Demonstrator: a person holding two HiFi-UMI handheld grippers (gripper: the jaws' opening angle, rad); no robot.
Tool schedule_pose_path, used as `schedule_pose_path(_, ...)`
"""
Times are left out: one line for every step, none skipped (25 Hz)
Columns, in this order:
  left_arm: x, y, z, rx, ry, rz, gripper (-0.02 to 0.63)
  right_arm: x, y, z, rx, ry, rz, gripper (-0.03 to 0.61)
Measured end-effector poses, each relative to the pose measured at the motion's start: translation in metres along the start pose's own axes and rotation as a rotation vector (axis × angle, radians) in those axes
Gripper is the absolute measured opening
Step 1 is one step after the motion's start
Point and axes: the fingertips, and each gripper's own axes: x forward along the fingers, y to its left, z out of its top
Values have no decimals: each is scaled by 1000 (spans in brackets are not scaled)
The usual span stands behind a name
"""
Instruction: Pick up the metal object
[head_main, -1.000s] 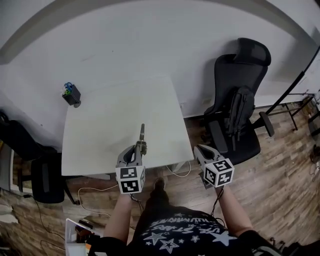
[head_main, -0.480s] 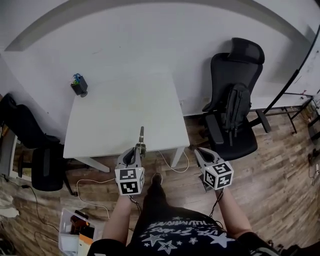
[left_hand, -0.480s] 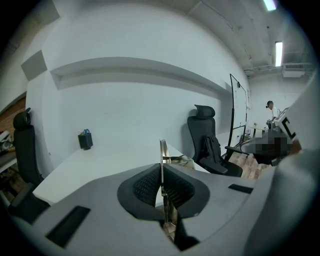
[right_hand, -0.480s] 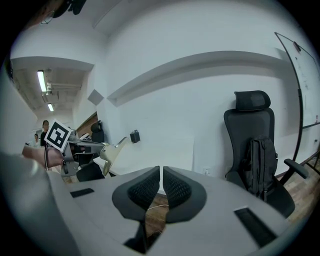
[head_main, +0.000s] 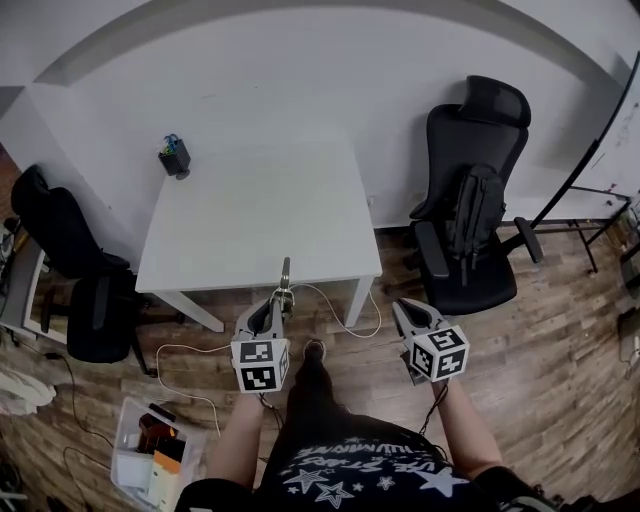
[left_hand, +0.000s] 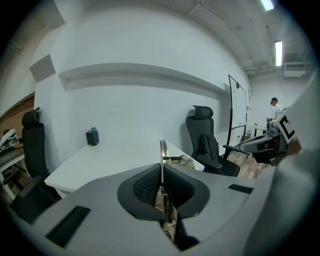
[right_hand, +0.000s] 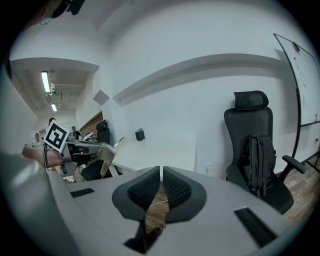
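Note:
A thin metal object (head_main: 285, 278) sticks up and forward out of my left gripper (head_main: 278, 305), which is shut on its lower end. It hangs in the air over the wooden floor, just in front of the white table's (head_main: 250, 215) near edge. In the left gripper view the flat metal blade (left_hand: 162, 150) stands upright, pinched between the black pads (left_hand: 145, 185). My right gripper (head_main: 407, 312) hovers over the floor to the right, shut with nothing in it. In the right gripper view its pads (right_hand: 175, 189) meet, and the metal object (right_hand: 109, 154) shows at the left.
A black pen holder (head_main: 175, 157) stands at the table's far left corner. A black office chair (head_main: 470, 210) with a backpack on it stands right of the table, and another dark chair (head_main: 70, 270) at the left. A box of items (head_main: 150, 462) and cables (head_main: 335, 305) lie on the floor.
Both grippers have drawn back from the table: the left one, with the metal object in it, was over the table's near edge and is now over the floor.

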Motion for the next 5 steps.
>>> schedule_pose_path(-2,-3,-3,-2,4,1,23,-3,-1,-2,2,2,1,54)
schedule_pose_path(-4,-5,-5,-3,8,2,23,-5,-2,-5,4,4,3,55)
schedule_pose_path(-6,-8,-7,-4,12,3,23,-7,-2,-7,5,7,5,55)
schedule_pose_path(-7,-11,-9,-5,16,2,23,-10,-3,-9,6,9,8,55)
schedule_pose_path(-9,-13,-11,-6,19,2,23,-12,-3,-11,7,11,10,54)
